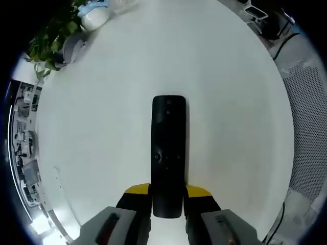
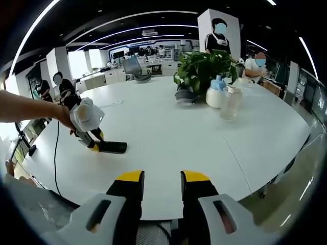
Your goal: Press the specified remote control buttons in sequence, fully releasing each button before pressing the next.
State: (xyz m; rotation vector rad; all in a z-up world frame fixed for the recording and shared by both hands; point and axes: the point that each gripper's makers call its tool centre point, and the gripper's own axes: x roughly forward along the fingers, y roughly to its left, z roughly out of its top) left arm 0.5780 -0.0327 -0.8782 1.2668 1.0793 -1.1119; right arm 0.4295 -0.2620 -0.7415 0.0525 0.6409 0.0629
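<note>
Round white table point(image 1: 102, 102); left gripper point(image 1: 167, 196) clamps slim black remote point(image 1: 168, 153), right gripper point(image 2: 161, 179) open.

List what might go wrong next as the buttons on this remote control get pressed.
1. The left gripper clamps just the near end of the remote control, so a press further along may tip or swivel it.
2. The right gripper hovers open well away from the remote control; a long approach could land on the wrong one of its small buttons.

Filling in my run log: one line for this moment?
left gripper: shut on remote | right gripper: open, off table | buttons: untouched
</note>
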